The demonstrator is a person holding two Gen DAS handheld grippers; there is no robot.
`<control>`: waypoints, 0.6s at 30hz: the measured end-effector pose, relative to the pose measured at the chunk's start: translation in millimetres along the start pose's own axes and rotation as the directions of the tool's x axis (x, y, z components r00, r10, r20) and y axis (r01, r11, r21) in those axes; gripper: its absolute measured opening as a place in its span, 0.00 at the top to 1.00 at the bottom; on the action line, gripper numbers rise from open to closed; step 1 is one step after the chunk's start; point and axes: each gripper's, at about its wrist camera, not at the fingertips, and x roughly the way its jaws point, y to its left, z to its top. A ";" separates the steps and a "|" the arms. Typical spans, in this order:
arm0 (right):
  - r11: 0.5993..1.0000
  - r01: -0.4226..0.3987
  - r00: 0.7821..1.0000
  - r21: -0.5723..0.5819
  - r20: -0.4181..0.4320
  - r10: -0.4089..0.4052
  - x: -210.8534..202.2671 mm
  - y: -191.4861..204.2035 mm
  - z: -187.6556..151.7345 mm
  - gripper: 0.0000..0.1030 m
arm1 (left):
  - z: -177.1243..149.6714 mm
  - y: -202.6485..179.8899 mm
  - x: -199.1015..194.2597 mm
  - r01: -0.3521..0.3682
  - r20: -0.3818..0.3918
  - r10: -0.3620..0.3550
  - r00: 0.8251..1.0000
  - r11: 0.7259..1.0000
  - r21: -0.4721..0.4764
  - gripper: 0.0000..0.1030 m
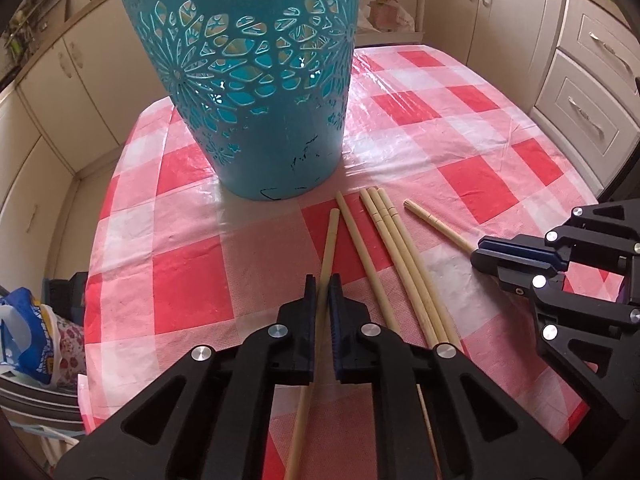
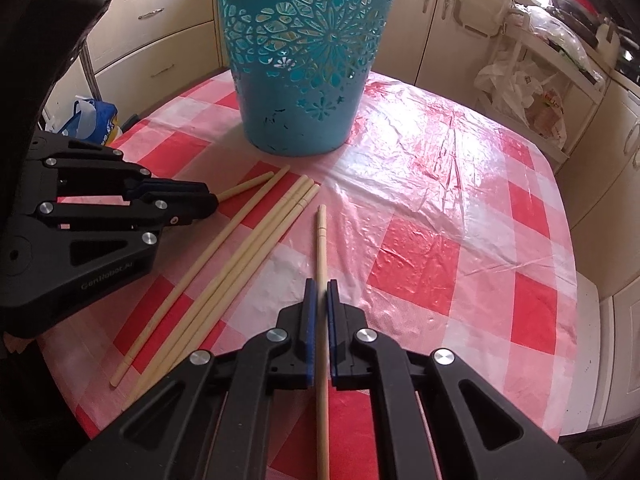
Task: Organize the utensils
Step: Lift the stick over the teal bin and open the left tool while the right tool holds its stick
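A teal cut-out basket (image 1: 256, 80) stands on the red-and-white checked table (image 1: 192, 280); it also shows in the right wrist view (image 2: 304, 60). Several bamboo chopsticks (image 1: 396, 256) lie side by side in front of it. My left gripper (image 1: 323, 280) is shut on one chopstick (image 1: 329, 248) at the left of the row. My right gripper (image 2: 321, 286) is shut on another chopstick (image 2: 321, 240), apart from the row (image 2: 248, 252). The right gripper shows in the left wrist view (image 1: 478, 252); the left gripper shows in the right wrist view (image 2: 214, 200).
Cream kitchen cabinets (image 1: 576, 80) surround the table. A blue and white bag (image 1: 28, 332) sits below the table's left edge. White plastic bags (image 2: 516, 84) hang on a rack at the right. The table edge (image 2: 576, 280) runs close on the right.
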 end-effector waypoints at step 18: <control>0.805 -0.355 0.899 0.475 0.411 0.154 -27.6 -61.1 -10.7 0.94 | 32.8 82.4 -160.4 0.275 0.653 -0.111 0.749 0.949 -0.154 0.95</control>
